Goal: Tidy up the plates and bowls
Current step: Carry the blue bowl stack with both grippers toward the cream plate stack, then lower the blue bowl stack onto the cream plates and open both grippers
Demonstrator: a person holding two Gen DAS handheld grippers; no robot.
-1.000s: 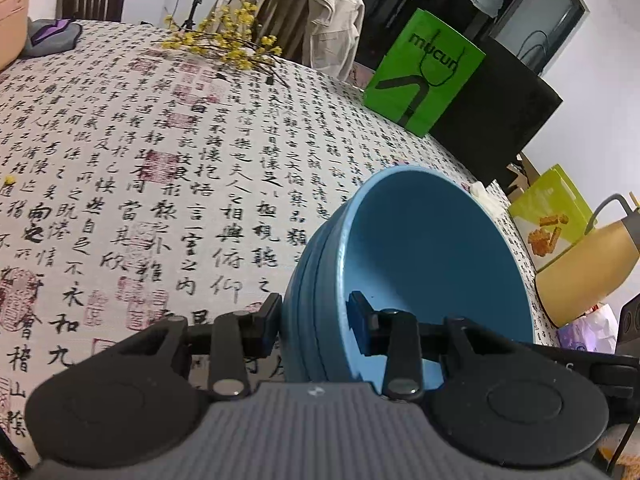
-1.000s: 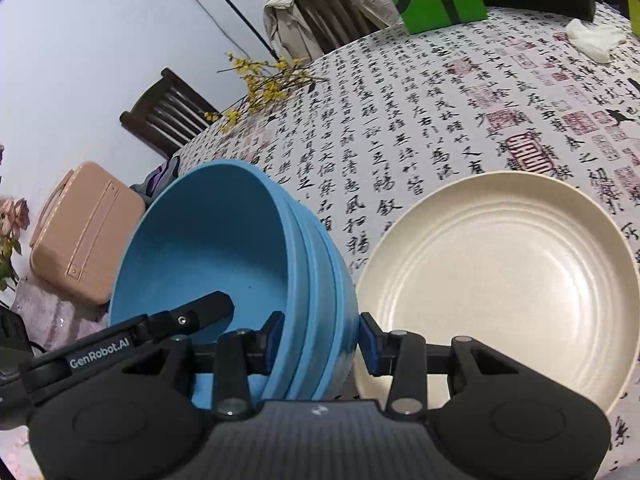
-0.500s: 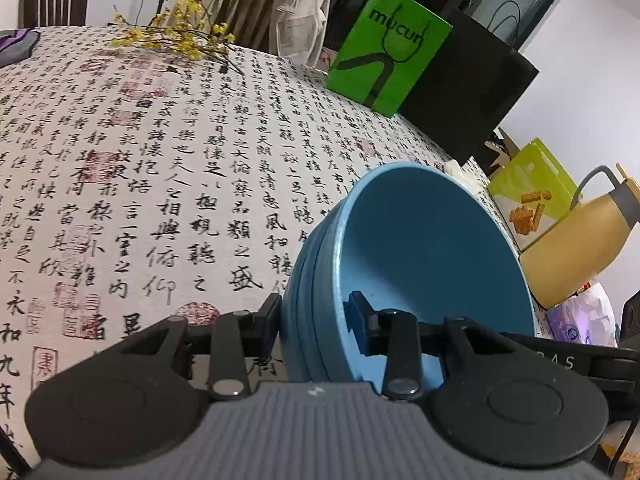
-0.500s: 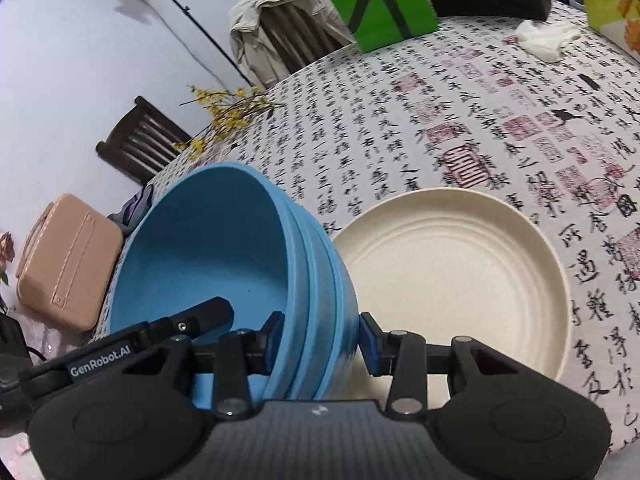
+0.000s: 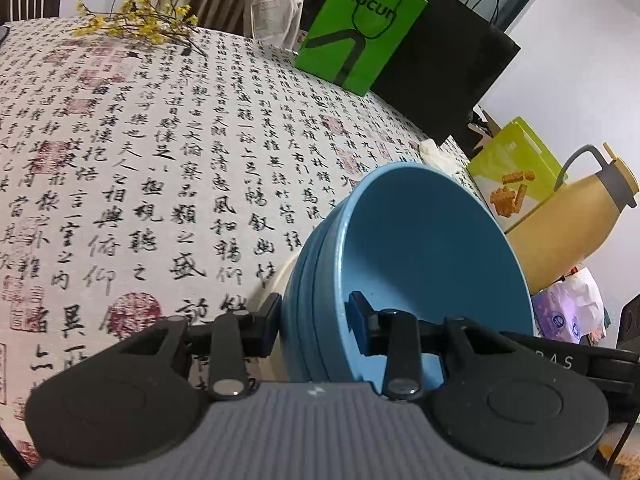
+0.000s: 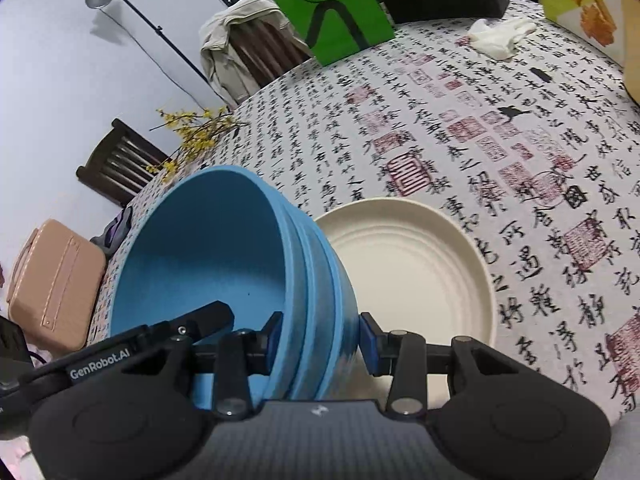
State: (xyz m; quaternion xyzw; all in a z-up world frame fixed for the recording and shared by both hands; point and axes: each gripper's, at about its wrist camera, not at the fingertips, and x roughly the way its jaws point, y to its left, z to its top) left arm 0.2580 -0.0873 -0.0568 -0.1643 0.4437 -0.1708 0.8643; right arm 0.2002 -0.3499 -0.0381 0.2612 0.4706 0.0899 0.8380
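Grip: my left gripper (image 5: 314, 322) and right gripper (image 6: 320, 338) each pinch the rim of the nested stack of blue matte bowls (image 6: 248, 276).
Change: stack carried nearer the round cream ridged plate (image 6: 408, 268).
Meaning: I judge set-down comes next.

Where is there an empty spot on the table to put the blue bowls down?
The cream plate beside the blue bowls is empty. The tablecloth is bare from the bowls back to the yellow flowers. The far edge is crowded: green bag, snack box, white tissue.
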